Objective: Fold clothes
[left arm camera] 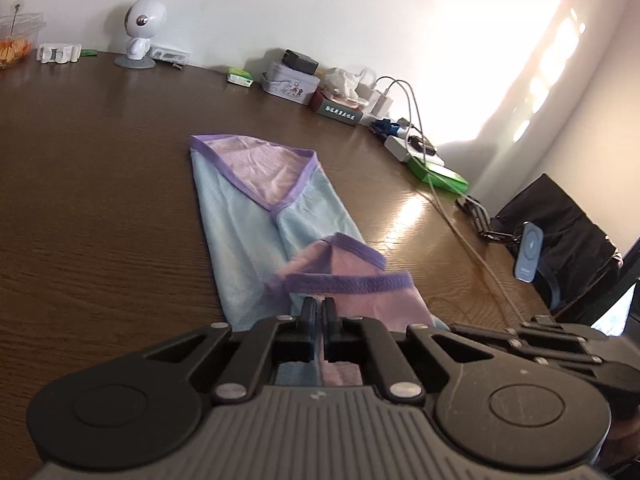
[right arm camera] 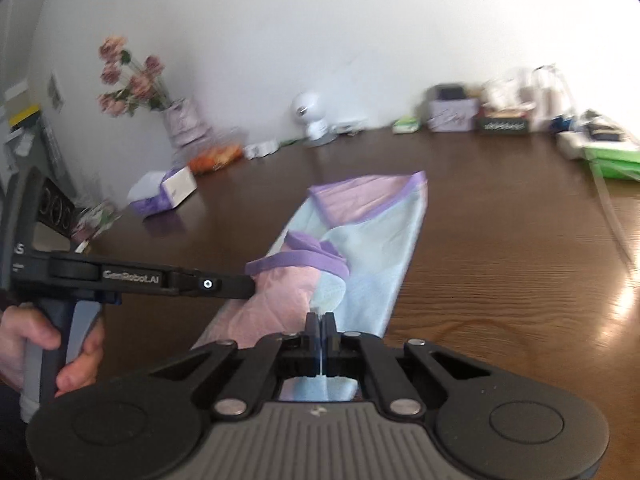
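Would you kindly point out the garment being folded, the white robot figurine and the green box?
garment (left arm camera: 240,216), left wrist view, on its light blue panel.
white robot figurine (left arm camera: 143,20), left wrist view, on its round head.
green box (left arm camera: 444,178), left wrist view, on its top face.

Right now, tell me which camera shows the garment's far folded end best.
The left wrist view: the garment lies sharp there, its purple-trimmed far end fully visible beyond the left tongs. The right wrist view shows it blurred, with the near end bunched up.
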`<state>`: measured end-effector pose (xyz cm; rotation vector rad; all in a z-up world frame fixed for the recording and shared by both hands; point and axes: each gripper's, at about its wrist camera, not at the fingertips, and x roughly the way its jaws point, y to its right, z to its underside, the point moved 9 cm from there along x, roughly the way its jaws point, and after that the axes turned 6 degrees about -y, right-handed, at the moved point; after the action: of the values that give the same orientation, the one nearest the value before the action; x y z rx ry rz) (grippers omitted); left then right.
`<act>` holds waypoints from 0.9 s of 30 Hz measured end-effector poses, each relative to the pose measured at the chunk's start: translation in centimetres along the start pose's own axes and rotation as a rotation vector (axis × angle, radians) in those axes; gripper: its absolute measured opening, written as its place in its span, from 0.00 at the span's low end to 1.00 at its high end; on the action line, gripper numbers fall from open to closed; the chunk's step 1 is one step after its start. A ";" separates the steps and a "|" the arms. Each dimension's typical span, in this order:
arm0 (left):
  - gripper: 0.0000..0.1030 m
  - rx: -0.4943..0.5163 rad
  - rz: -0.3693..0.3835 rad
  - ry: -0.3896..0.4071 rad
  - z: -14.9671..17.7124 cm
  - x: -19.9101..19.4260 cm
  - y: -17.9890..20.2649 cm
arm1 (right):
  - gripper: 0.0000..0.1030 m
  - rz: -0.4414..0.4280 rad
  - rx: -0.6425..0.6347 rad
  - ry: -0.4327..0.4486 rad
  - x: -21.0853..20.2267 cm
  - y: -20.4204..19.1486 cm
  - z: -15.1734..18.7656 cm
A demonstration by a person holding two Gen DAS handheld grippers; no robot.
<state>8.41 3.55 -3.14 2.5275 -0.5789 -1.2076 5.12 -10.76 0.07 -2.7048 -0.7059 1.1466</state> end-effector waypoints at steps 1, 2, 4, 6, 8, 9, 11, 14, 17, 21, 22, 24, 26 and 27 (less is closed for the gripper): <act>0.03 0.000 -0.003 0.000 0.0 0.0 0.0 | 0.00 0.007 0.003 -0.010 0.2 0.1 0.3; 0.04 -0.005 -0.013 -0.004 0.1 0.1 -0.3 | 0.01 0.014 0.006 -0.024 0.5 0.3 0.5; 0.06 -0.017 -0.042 -0.007 0.4 0.1 -0.9 | 0.07 0.021 0.020 -0.040 1.1 0.6 0.8; 0.10 -0.036 -0.054 -0.007 0.7 -0.5 -1.3 | 0.08 0.015 0.052 -0.039 1.3 1.0 0.6; 0.45 -0.046 -0.031 0.010 1.2 -1.7 -0.9 | 0.11 -0.007 0.053 -0.021 1.1 1.0 0.1; 0.51 -0.042 -0.012 0.021 1.5 -2.4 -0.4 | 0.13 -0.017 0.041 -0.017 1.1 0.8 -0.1; 0.48 0.014 0.003 0.020 2.8 -3.1 1.0 | 0.13 -0.031 0.018 -0.031 1.5 0.6 0.2; 0.31 0.074 -0.016 -0.004 4.5 -3.2 2.2 | 0.13 0.048 -0.022 -0.065 2.7 0.5 0.9; 0.26 0.106 -0.061 -0.047 6.0 -2.4 1.9 | 0.13 0.082 -0.079 -0.032 1.5 -0.1 0.9; 0.27 0.142 -0.080 -0.043 6.7 -2.3 1.7 | 0.17 -0.008 -0.147 -0.048 -0.4 -1.4 2.4; 0.28 0.144 -0.087 -0.032 6.6 -2.6 1.7 | 0.18 -0.012 -0.156 -0.060 -0.3 -1.5 3.1; 0.31 0.154 -0.086 0.001 6.6 -3.6 1.9 | 0.18 0.000 -0.175 -0.075 -0.3 -1.6 4.2; 0.43 0.181 -0.064 0.041 6.7 -5.0 2.3 | 0.19 -0.013 -0.190 -0.047 -1.4 -1.6 4.5; 0.46 0.201 -0.058 0.056 6.8 -5.5 2.7 | 0.19 -0.019 -0.198 -0.033 -2.0 -1.7 4.7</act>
<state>-0.73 3.26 -2.50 2.7533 -0.6470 -1.1465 0.02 -10.51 -1.47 -2.8371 -0.8931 1.1771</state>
